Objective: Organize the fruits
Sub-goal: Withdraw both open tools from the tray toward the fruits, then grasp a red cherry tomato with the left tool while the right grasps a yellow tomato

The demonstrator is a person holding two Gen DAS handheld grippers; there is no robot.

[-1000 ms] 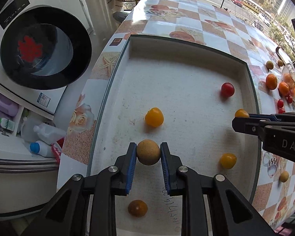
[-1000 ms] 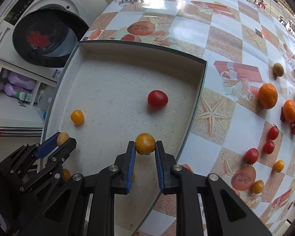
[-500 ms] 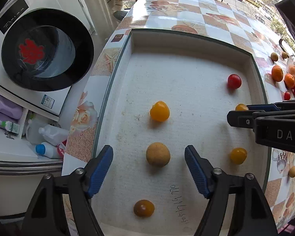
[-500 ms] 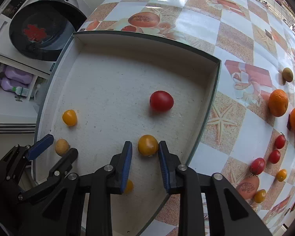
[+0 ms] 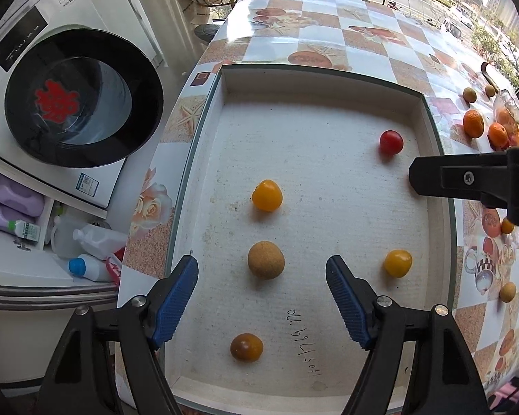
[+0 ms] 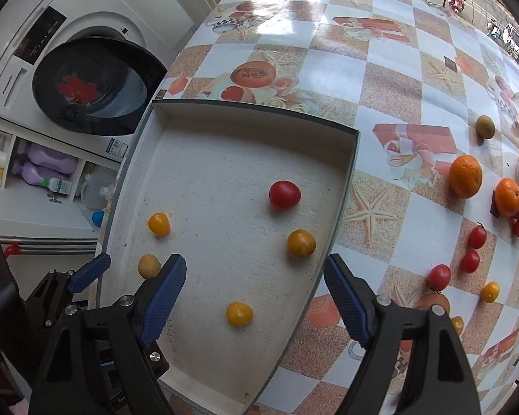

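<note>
Sunlit and checkered, our tablecloth (image 6: 391,52) carries printed starfish, teacups and fruit, and on it sits the shallow white tray (image 5: 225,79) where we are sorting. Beside the table stands a white washing machine (image 6: 24,65); we can read "Panasonic" down its front panel in the right wrist view, and a red paper-cut character shows behind its dark round door (image 5: 83,93). Handwritten digits (image 5: 302,340) run along the tray floor, but we cannot read them with certainty.

Our left gripper (image 5: 262,302) stands wide, holding nothing; the tan round fruit (image 5: 266,260) rests on the tray floor between its blue pads, touching neither. Our right gripper (image 6: 255,299) is opening, its jaws empty, with the orange-yellow tomato (image 6: 301,243) lying free just ahead of them.

Also in the tray we see a red tomato (image 6: 284,194), two yellow tomatoes (image 5: 266,195) (image 5: 397,263) and a brownish one (image 5: 246,347). Outside it, oranges (image 6: 465,176), red cherry tomatoes (image 6: 476,237) and more small fruits wait on the cloth.
</note>
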